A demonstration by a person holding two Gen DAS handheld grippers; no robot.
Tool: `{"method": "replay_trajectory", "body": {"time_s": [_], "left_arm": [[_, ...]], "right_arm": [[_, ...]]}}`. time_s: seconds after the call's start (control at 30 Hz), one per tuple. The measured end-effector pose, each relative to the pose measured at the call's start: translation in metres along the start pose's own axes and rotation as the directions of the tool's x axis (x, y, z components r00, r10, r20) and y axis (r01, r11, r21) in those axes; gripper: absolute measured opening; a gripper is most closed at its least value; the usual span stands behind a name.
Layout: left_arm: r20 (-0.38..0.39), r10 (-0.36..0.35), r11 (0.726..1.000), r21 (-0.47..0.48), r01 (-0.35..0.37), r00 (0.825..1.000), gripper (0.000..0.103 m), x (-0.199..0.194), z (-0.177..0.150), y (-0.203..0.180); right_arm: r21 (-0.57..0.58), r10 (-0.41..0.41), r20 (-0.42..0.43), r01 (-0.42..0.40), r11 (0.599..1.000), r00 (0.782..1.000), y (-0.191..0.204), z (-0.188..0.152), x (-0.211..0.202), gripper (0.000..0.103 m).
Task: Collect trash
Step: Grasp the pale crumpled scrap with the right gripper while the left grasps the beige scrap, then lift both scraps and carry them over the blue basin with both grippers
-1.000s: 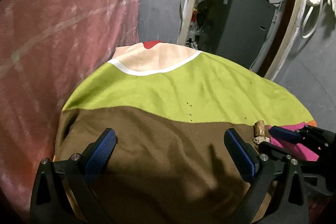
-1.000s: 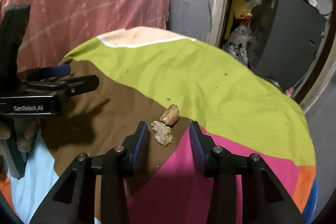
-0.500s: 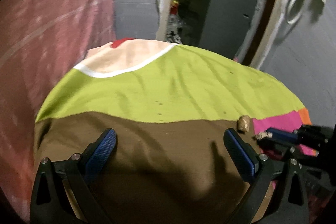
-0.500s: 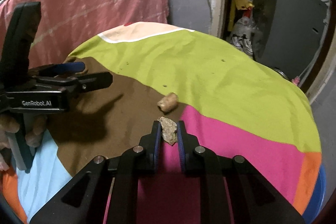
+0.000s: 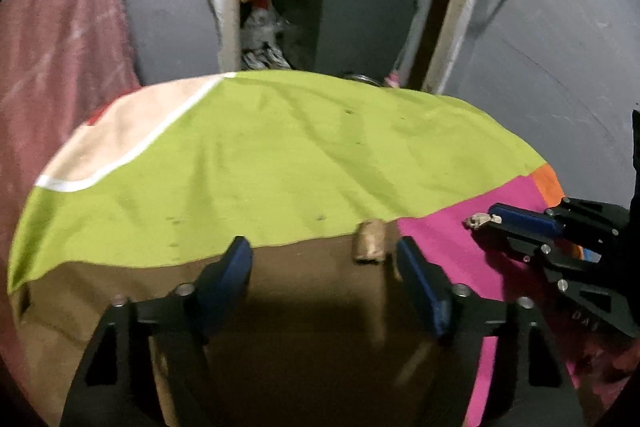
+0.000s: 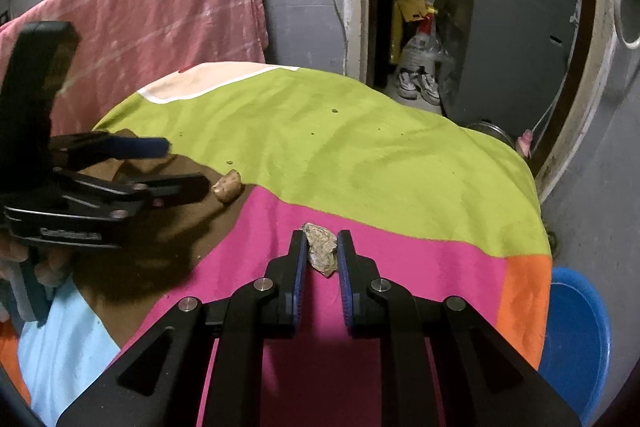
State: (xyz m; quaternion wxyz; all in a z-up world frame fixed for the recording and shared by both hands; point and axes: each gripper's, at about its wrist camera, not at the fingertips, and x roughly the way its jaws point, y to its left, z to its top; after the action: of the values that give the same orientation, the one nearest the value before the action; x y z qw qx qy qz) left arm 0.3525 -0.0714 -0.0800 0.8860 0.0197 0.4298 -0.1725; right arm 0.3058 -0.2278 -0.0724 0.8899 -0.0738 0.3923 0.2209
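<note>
Right wrist: R tongs point(image 6: 322, 247) lifted w/ scrap point(image 6: 320, 247), L tongs point(image 5: 324, 259) nearer cork point(image 5: 370, 241)

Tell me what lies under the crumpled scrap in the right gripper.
Under the crumpled scrap, pinched by the right gripper, only the tablecloth, its pink patch, shows. Whatever the cloth covers is hidden.

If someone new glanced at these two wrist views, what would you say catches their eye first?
Probably the bright colour-block cloth in lime green, pink, brown and orange that covers the round table. Next, the right gripper at the near pink part, shut on a crumpled scrap of trash. Then the brown cork-like piece lying where brown meets green, just ahead of the open left gripper.
</note>
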Motion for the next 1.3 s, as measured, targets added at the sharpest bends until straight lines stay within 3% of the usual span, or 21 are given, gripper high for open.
{"method": "replay_trajectory", "body": {"time_s": [0.13,0.2,0.3,0.53,0.83,1.03,1.3], "left_arm": [[-0.024,-0.010,1.000,0.013,0.010,1.000,0.043,0.010,0.008,-0.008],[-0.034,-0.015,1.000,0.026,0.016,0.999,0.027,0.013,0.011,-0.011],[-0.050,-0.006,0.999,0.046,0.008,0.999,0.015,0.017,0.012,-0.015],[-0.025,0.006,1.000,0.029,-0.006,1.000,0.013,0.008,0.004,-0.028],[0.137,-0.012,1.000,-0.027,0.016,0.991,0.013,-0.035,-0.007,-0.039],[0.306,0.013,0.998,-0.059,0.005,0.952,0.013,-0.074,-0.010,-0.053],[0.511,0.063,0.994,-0.104,-0.011,0.857,0.013,-0.127,-0.011,-0.072]], "right_arm": [[0.016,0.010,0.011,-0.010,1.000,1.000,-0.006,-0.002,-0.004,0.013],[0.024,0.016,0.018,-0.016,1.000,1.000,-0.008,-0.002,-0.005,0.013],[0.035,0.025,0.023,-0.025,0.999,0.999,-0.011,-0.003,-0.007,0.013],[0.059,0.032,0.050,-0.035,0.998,0.998,-0.015,-0.010,-0.015,0.013],[0.072,0.009,0.207,-0.024,0.997,0.978,-0.008,-0.014,-0.053,0.013],[0.086,-0.018,0.348,-0.013,0.996,0.937,-0.002,-0.012,-0.089,0.013],[0.105,-0.080,0.525,0.029,0.994,0.848,0.006,-0.010,-0.142,0.013]]}}
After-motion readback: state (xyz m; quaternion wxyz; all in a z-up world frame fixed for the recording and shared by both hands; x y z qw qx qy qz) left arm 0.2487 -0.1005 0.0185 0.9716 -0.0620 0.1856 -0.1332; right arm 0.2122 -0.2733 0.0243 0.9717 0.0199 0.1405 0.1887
